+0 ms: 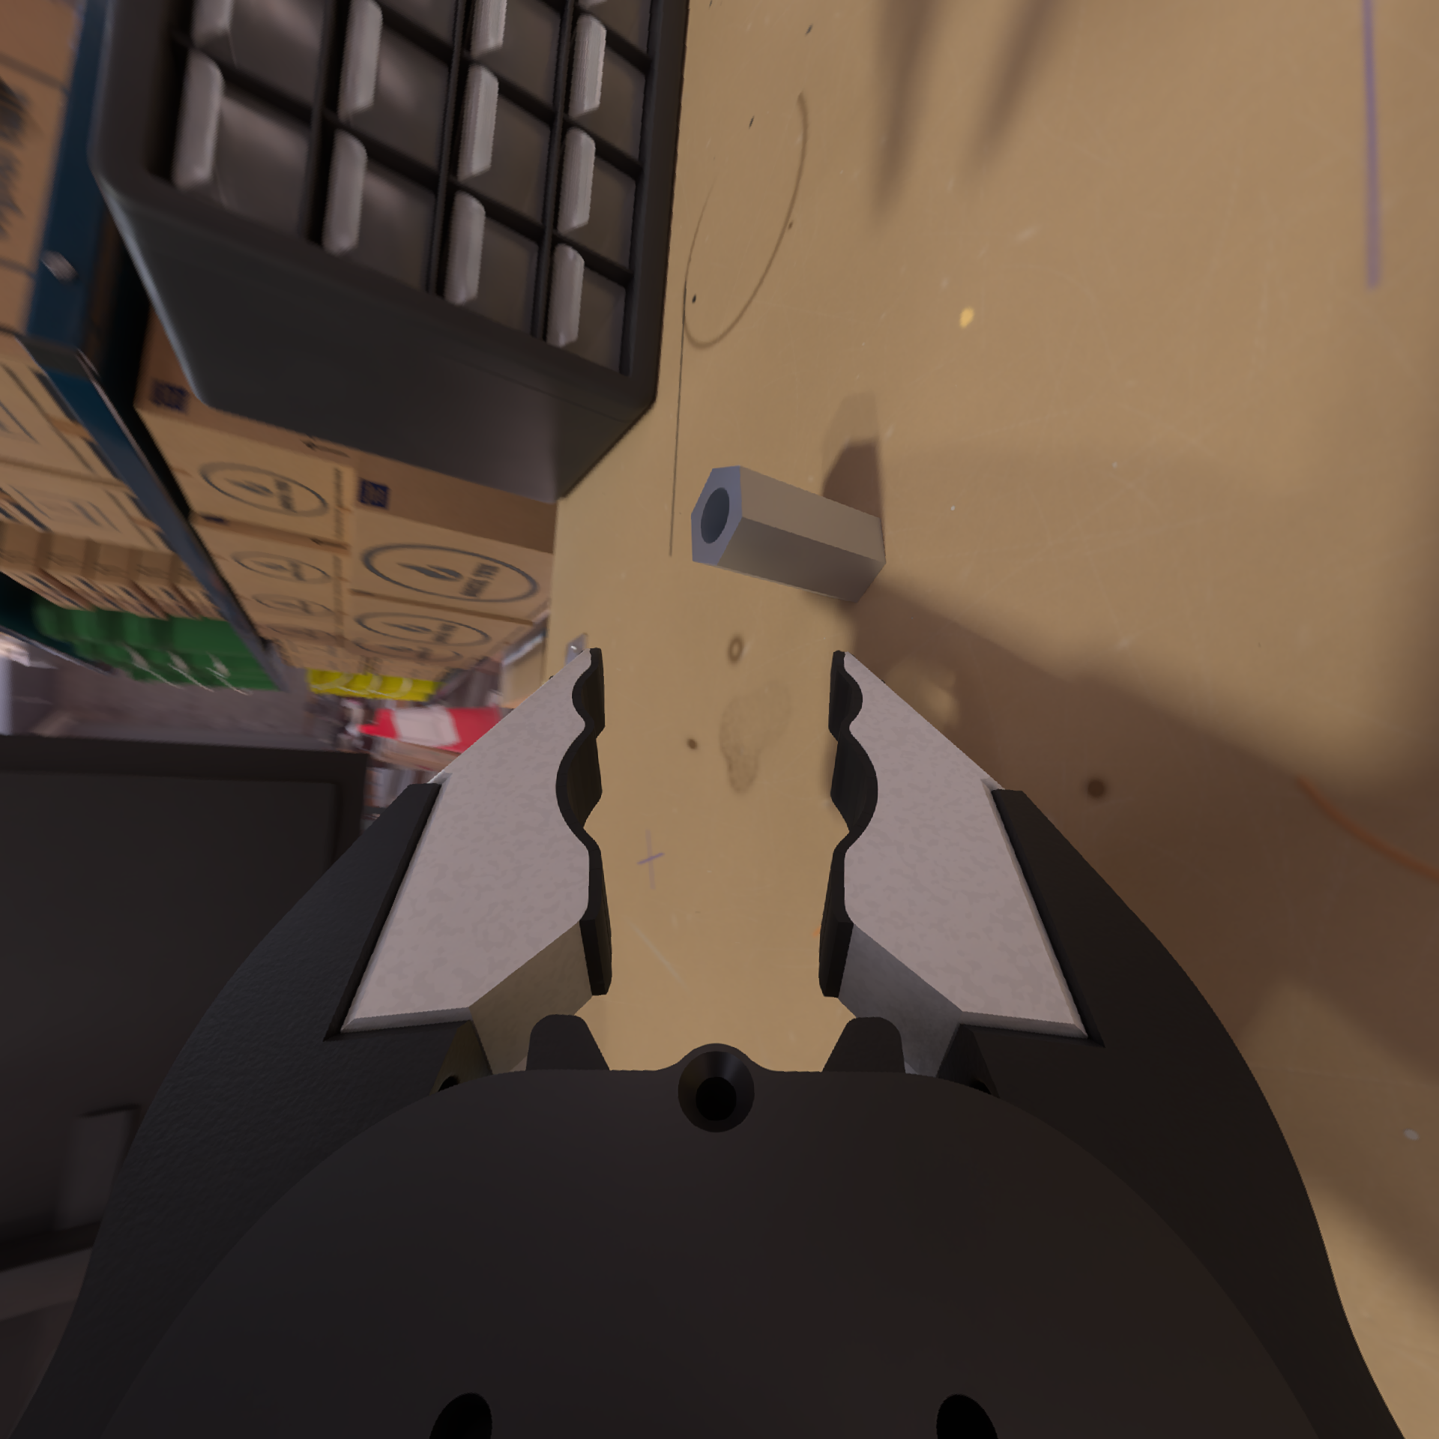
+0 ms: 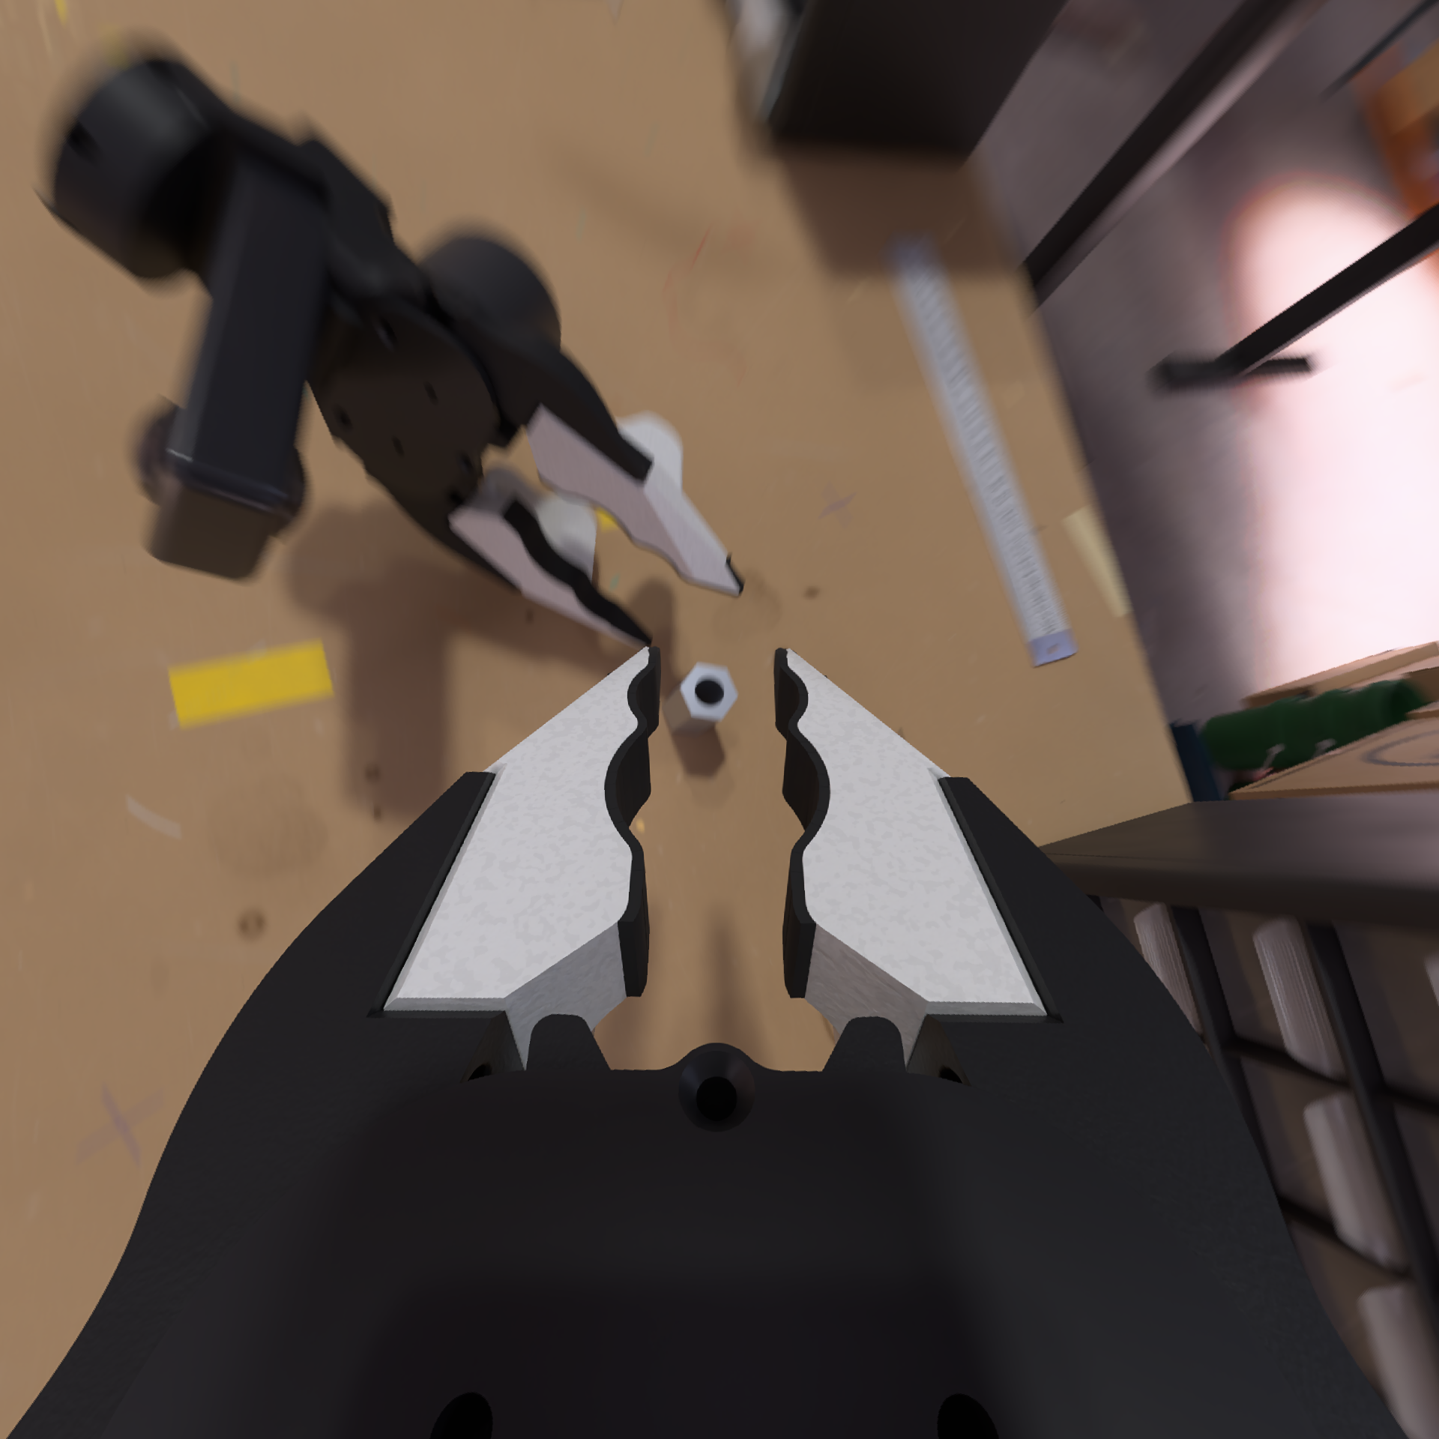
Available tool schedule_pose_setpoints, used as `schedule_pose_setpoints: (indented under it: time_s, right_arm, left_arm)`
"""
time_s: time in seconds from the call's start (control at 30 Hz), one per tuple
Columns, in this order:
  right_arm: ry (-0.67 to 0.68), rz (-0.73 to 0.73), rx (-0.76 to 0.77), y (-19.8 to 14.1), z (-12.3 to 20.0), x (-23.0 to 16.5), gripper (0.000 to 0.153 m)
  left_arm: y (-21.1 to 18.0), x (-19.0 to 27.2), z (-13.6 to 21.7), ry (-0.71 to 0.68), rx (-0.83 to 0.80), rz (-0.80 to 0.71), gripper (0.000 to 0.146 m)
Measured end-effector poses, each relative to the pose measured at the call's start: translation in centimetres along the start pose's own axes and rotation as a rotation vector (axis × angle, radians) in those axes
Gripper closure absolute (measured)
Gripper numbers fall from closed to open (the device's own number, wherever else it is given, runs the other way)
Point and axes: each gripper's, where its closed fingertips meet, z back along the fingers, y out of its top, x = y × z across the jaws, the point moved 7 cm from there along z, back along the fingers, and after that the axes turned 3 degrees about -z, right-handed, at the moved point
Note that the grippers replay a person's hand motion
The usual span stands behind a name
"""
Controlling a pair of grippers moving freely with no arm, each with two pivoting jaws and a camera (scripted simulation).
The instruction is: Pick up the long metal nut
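The long metal nut point(image 1: 786, 537) is a grey hexagonal sleeve with a dark bore, standing on end on the tan table point(image 1: 1090, 467). My left gripper point(image 1: 716, 662) is open and empty, with the nut a short way beyond its fingertips and apart from them. In the right wrist view I look down on the nut's point(image 2: 705, 697) open end. My right gripper point(image 2: 716, 658) is open above it, the nut showing between the fingertips, closer to the left finger point(image 2: 545, 841). The left gripper point(image 2: 689, 611) also shows there, open, its tips just beyond the nut.
A black cabinet of small drawers point(image 1: 389, 233) stands on the table close to the nut; it also shows in the right wrist view point(image 2: 1285, 1012). A long threaded rod point(image 2: 981, 459) and a yellow tape strip point(image 2: 249, 681) lie on the table. Cardboard boxes point(image 1: 389, 545) sit beyond the table edge.
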Motion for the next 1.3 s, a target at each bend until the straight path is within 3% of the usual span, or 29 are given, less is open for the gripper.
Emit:
schedule_pose_setpoints:
  time_s: [0.17, 0.27, 0.43, 0.73, 0.97, 1.1, 1.17, 1.3]
  right_arm:
    - [0.255, 0.198, -0.485, -1.9, -6.9, 1.9, 0.112]
    - [0.314, 0.342, -0.645, -3.1, -8.9, 2.2, 0.107]
    - [0.413, 0.351, -0.633, -2.6, -9.8, 2.8, 0.11]
    - [0.535, 0.131, -0.524, -1.9, -10.5, 4.2, 0.112]
    - [0.53, 0.251, -0.675, -3.3, -12.3, 2.6, 0.112]
    - [0.495, 0.28, -0.7, -3.7, -12.8, 2.0, 0.124]
    - [0.448, 0.289, -0.68, -3.7, -12.3, 2.1, 0.128]
    - [0.287, 0.293, -0.618, -3.6, -9.8, 3.0, 0.128]
  left_arm:
    - [0.3, 0.4, 0.5, 0.072, 0.023, -0.177, 0.088]
    - [0.3, 0.4, 0.6, 0.079, 0.021, -0.202, 0.088]
    - [0.0, 0.2, 0.7, 0.068, 0.018, -0.208, 0.088]
    - [0.1, 0.2, 1.0, 0.089, 0.017, -0.268, 0.087]
    - [0.3, 0.3, 1.1, 0.105, 0.024, -0.295, 0.088]
    - [0.2, 0.3, 1.1, 0.116, 0.024, -0.296, 0.088]
    - [0.2, -0.2, 1.3, 0.138, 0.038, -0.246, 0.087]
    - [-0.2, -2.0, 2.3, 0.167, 0.122, 0.04, 0.089]
